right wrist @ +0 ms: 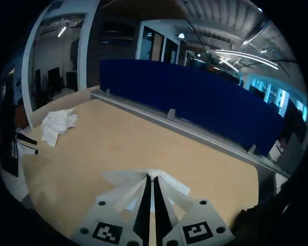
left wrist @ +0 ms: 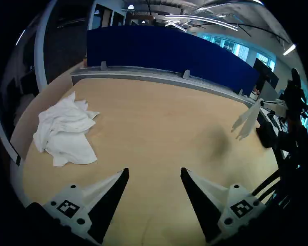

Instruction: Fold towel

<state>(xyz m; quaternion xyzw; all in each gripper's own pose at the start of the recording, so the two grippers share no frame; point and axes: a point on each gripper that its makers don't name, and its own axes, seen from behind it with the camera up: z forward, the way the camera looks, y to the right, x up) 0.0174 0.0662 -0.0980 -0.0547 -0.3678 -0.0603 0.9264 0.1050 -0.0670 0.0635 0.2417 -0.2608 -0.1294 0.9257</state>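
Right gripper view: your right gripper (right wrist: 151,179) pinches a thin white towel (right wrist: 120,178). Your left gripper (left wrist: 154,169) is spread wide, empty, above roomy tan wooden tabletop (left wrist: 162,119).

Open tabletop (left wrist: 162,123) between crumpled towel (left wrist: 65,131) and divider (left wrist: 166,53)

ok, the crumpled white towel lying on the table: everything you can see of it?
The crumpled towel is white, soft-looking cloth, bunched in a loose heap with deep creases and corners poking out. It lies on the light wooden table, toward its left edge in the left gripper view. Only the tabletop touches it.
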